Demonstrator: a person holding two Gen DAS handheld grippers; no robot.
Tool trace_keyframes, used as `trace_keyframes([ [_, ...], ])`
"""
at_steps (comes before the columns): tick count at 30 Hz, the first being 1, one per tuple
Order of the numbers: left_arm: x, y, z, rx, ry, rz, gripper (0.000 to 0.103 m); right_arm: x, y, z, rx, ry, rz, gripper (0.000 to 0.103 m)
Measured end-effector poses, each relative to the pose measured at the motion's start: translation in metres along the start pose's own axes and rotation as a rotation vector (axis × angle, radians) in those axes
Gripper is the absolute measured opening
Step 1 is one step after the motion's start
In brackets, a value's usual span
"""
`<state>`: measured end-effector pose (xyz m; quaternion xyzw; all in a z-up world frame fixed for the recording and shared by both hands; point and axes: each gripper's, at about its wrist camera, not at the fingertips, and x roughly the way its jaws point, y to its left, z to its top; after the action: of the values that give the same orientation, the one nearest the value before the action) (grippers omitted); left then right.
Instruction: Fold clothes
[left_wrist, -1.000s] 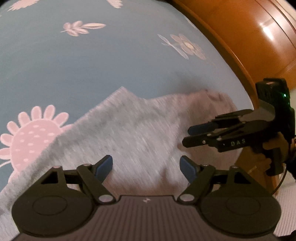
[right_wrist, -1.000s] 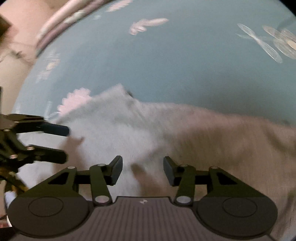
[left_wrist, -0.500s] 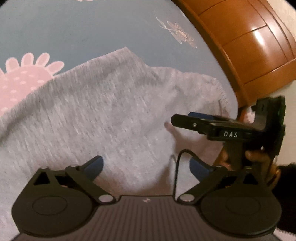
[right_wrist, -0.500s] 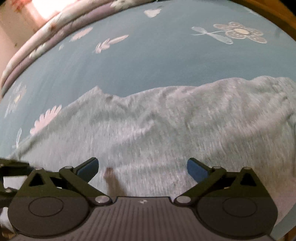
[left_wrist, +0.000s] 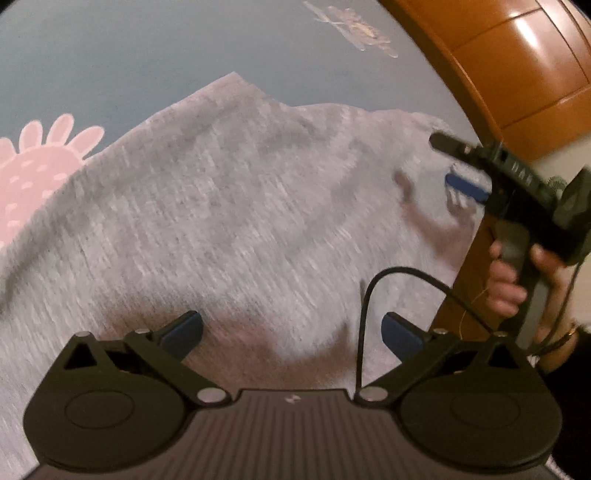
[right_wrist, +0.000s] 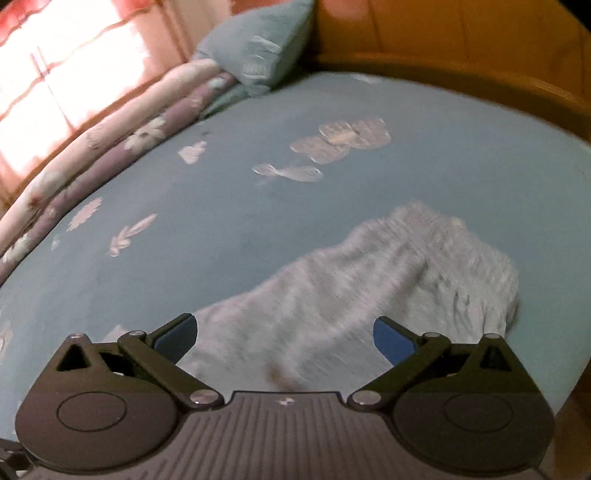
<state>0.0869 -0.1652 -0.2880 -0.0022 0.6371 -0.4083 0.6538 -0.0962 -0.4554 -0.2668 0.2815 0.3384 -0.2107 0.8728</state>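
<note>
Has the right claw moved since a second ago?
Yes. In the left view the right claw, jaws just opened, slid up toward the wooden bed frame, off the grey garment.

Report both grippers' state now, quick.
Left gripper: open, just opened wide, nothing held, above the grey garment.
Right gripper: open, just opened wide, nothing held.
</note>
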Motion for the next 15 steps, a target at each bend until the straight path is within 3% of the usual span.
trace_keyframes([
  [4,0.002,-0.001,0.006,-0.031,0.025,0.014,0.102,0.004,-0.028,-0.013,0.014,0.022,-0.039,0.103],
  [8,0.004,-0.007,0.008,-0.008,0.039,0.046,0.102,-0.011,-0.044,-0.014,0.065,0.015,0.003,0.103],
  [12,0.005,-0.008,0.012,-0.017,0.039,0.056,0.102,-0.029,-0.033,0.000,0.030,-0.045,0.047,0.103],
  [15,0.003,-0.008,0.009,-0.017,0.036,0.061,0.102,-0.018,-0.028,0.008,-0.040,-0.055,0.021,0.103],
])
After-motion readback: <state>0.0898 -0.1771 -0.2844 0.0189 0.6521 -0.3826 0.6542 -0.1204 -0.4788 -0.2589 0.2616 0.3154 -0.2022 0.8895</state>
